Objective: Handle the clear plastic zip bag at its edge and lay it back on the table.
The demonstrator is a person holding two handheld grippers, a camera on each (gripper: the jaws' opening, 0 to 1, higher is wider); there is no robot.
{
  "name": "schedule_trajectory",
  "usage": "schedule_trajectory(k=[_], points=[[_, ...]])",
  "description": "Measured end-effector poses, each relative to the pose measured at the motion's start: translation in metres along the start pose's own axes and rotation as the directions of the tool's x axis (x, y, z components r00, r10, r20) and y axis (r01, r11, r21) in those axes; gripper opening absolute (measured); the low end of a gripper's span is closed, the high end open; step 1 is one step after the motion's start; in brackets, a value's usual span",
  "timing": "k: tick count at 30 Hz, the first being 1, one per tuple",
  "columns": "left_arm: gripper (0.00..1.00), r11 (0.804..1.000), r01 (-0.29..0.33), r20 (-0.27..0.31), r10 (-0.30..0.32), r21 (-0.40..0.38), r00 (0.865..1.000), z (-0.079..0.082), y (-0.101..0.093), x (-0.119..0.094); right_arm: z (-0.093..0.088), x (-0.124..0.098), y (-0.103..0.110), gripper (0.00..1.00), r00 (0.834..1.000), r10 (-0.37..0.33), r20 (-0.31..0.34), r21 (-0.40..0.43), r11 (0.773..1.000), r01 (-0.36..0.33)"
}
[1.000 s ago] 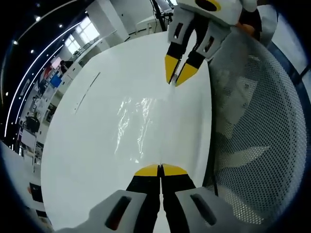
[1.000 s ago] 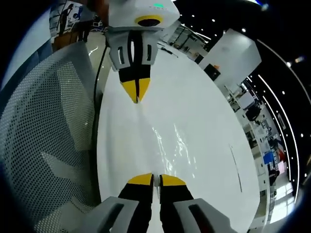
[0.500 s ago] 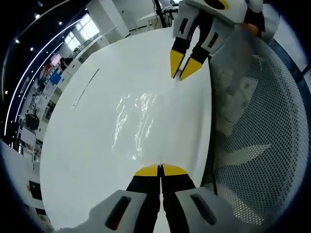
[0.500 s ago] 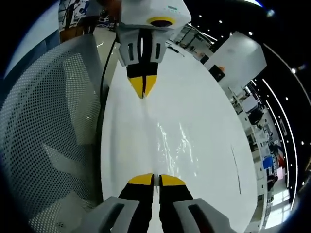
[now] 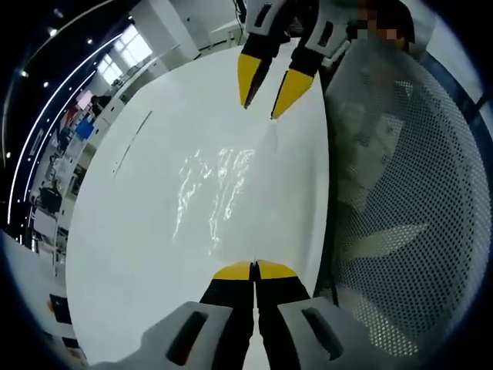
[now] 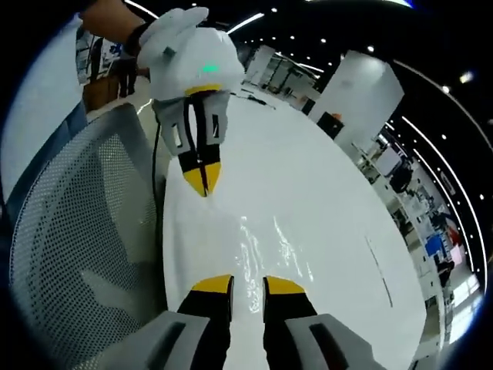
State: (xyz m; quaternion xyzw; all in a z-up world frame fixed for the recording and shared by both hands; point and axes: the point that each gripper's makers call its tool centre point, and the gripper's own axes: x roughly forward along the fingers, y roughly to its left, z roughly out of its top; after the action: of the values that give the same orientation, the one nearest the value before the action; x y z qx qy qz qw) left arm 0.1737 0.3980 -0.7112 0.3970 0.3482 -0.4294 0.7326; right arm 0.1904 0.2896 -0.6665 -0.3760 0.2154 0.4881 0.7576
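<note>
White and glossy, the desk (image 5: 139, 223) runs away toward a bright open office, with a thin dark line (image 5: 131, 142) marked near its far-left side. Toward the middle lies the clear plastic zip bag (image 5: 212, 193), flat on the surface and visible mostly as wrinkled glints. The left gripper (image 5: 254, 270) has its jaws pressed together on what looks like the bag's near edge, though the film is too clear to confirm the pinch. Beyond the bag, the right gripper (image 5: 266, 96) hangs with jaws spread, free of the plastic. A mesh office chair (image 5: 400, 200) stands just beside the desk's right edge. My worry: if the left jaws lift or pull while closed, the bag could drag toward that edge and slide off, or crumple rather than lie flat.
</note>
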Motion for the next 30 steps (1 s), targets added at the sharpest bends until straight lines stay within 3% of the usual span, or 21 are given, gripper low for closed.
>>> schedule_trajectory(k=[12, 22, 27, 30], points=[[0.0, 1.0, -0.003, 0.012, 0.003, 0.006, 1.0, 0.004, 0.002, -0.002, 0.003, 0.026, 0.013, 0.11, 0.997, 0.053, -0.055, -0.097, 0.994, -0.058], [0.0, 1.0, -0.003, 0.031, 0.003, 0.024, 1.0, 0.011, 0.002, -0.004, -0.005, 0.039, 0.022, 0.09, 0.991, 0.09, -0.101, -0.105, 0.989, -0.101], [0.0, 1.0, -0.009, 0.04, 0.008, 0.023, 0.999, 0.014, 0.005, -0.005, -0.007, 0.04, 0.026, 0.0, 0.989, 0.1, -0.109, -0.078, 0.991, -0.109], [0.0, 1.0, -0.015, 0.043, 0.014, 0.025, 0.999, 0.016, 0.006, -0.006, -0.007, 0.041, 0.026, 0.0, 0.989, 0.101, -0.112, -0.058, 0.992, -0.108]])
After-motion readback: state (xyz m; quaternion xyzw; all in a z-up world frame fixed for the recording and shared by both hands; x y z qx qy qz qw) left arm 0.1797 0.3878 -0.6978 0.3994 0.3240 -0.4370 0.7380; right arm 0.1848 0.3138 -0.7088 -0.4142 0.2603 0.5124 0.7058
